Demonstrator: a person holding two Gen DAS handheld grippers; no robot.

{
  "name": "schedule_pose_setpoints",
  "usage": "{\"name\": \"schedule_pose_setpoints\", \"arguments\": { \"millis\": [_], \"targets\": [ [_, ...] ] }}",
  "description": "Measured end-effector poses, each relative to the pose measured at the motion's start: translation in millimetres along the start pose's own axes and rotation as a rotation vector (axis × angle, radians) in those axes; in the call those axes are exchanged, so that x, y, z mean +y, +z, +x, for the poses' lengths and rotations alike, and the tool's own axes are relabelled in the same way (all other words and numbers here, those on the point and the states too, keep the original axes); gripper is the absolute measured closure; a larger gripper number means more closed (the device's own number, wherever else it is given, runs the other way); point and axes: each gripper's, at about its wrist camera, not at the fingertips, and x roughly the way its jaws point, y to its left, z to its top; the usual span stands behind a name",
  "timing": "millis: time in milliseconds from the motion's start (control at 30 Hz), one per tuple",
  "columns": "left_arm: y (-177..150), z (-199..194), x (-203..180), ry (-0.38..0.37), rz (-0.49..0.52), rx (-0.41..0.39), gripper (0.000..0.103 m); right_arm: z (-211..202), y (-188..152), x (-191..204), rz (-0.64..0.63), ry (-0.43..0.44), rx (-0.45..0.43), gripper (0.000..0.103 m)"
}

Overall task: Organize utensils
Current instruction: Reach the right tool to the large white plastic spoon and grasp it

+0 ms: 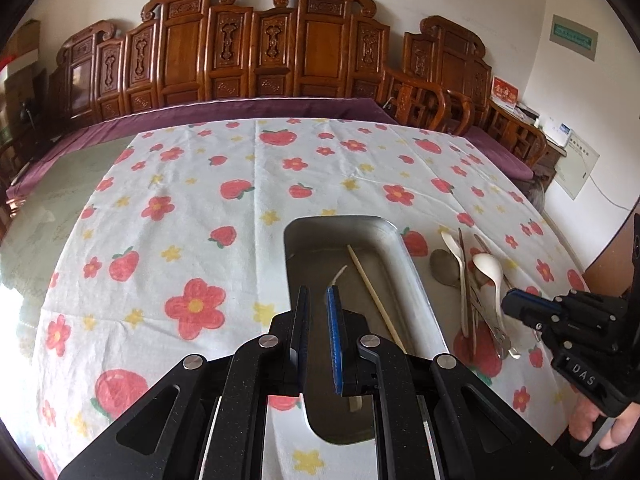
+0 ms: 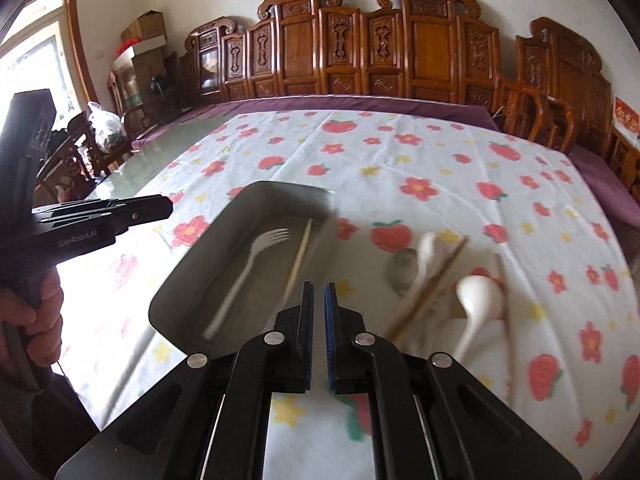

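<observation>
Both grippers: black speckled housings, silver round screws, blue-padded fingers. Left gripper marked "GenRobot.AI"; bare-skinned hand on grip.

white fork in metal tray, spoons beside

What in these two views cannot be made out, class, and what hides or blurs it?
- Fork in the tray: left wrist view, mostly hidden behind the left gripper.
- Utensil pile: right wrist view, motion blur; the count is unclear.
- Pile's handle ends: left wrist view, overlapped, too tangled to sort.
- Right gripper: its gap is narrow and holds nothing.
</observation>
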Motion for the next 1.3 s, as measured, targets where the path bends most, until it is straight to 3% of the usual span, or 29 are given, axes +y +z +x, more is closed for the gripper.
{"name": "schedule_pose_setpoints", "arguments": {
  "millis": [267,533,767,933,1300],
  "targets": [
    [-9.1,2.9,-37.6,-0.055,0.049,0.007,0.094,-28.8,-22.1,-52.1,-0.008,-0.114,0.003,0.097],
    [-19.4,3.5,-72.3,-0.086,0.099,-0.003,0.094,-16.9,-49.6,-95.7,0.03,-0.175,0.063,0.097],
    [-25.1,12.0,-86.4,-0.094,0.11,0.008,0.094,5.3,-61.8,-107.6,0.067,-0.163,0.088,0.096],
    [-28.2,15.9,-93.4,-0.095,0.121,0.01,0.094,24.4,-54.3,-100.6,0.054,-0.134,0.087,0.084],
    [-33.8,20.5,-99.5,-0.095,0.136,0.017,0.094,62.1,-43.7,-97.1,0.067,-0.085,0.094,0.084]
  ]
}}
